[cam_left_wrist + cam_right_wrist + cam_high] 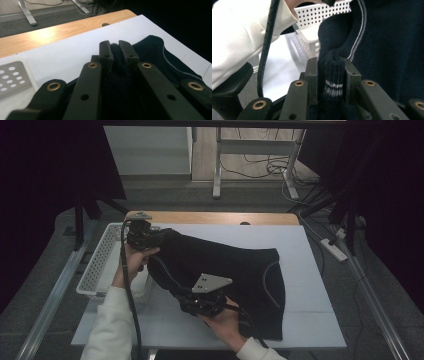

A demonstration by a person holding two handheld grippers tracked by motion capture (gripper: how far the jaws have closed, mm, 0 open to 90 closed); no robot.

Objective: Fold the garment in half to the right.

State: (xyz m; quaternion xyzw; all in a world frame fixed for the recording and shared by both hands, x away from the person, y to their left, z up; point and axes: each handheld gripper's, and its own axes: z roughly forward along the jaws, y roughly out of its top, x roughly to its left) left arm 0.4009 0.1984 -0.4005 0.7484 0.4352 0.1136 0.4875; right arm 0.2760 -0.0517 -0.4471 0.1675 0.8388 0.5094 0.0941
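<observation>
On the white table (pixel 310 270), dark knit sweater (pixel 240 270) with pale seam lines, pinched by left tongs (pixel 116 50) and right tongs (pixel 332 72).

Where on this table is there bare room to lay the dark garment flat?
The white table top lies bare beyond and right of the dark garment, up to the wooden strip, plus a strip at the near left corner. The left edge is crowded by the perforated basket, and both the left gripper and right gripper clamp cloth.

Sweater (pixel 235 270): dark navy knit with pale grey seam stripes. Basket (pixel 102 257): white, perforated. Counter (pixel 310 320): white, light wood-grain far edge.
</observation>
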